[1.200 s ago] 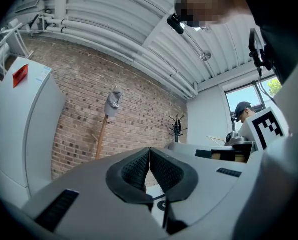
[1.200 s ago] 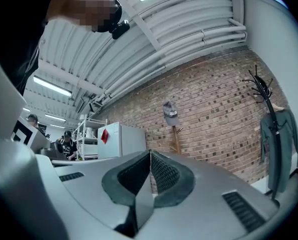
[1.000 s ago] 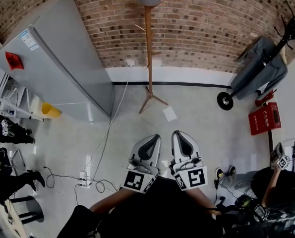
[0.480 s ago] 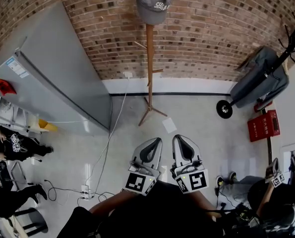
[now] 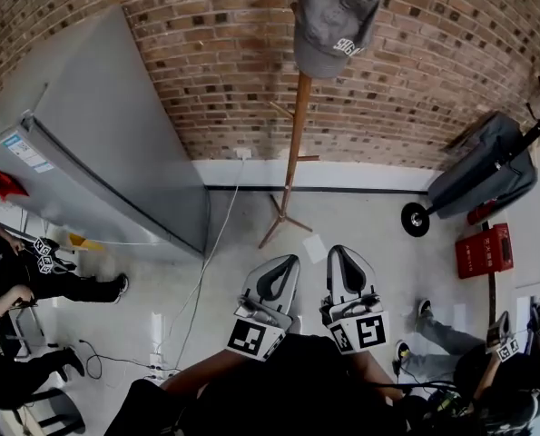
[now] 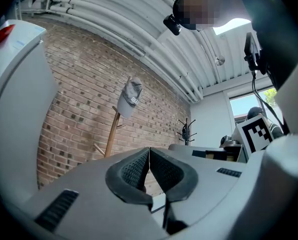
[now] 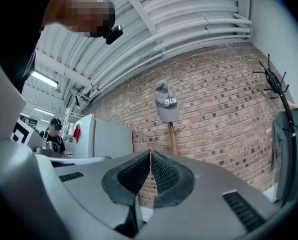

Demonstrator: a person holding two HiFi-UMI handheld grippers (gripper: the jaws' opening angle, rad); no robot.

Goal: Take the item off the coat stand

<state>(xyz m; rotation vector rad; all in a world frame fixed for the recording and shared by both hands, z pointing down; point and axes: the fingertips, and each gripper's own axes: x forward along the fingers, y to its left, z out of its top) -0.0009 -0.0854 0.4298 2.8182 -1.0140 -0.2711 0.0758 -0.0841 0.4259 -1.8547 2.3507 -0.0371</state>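
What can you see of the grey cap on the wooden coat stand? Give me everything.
The cap is a grey baseball cap, soft fabric by its look, with white lettering on the front that is too small to read. It hangs on the very top of the wooden coat stand, crown up and brim pointing down, slightly tilted. Only the stand touches it; the brick wall is behind it. Its back and strap are hidden.

Left hand-held gripper and right hand-held gripper point forward, jaws together.
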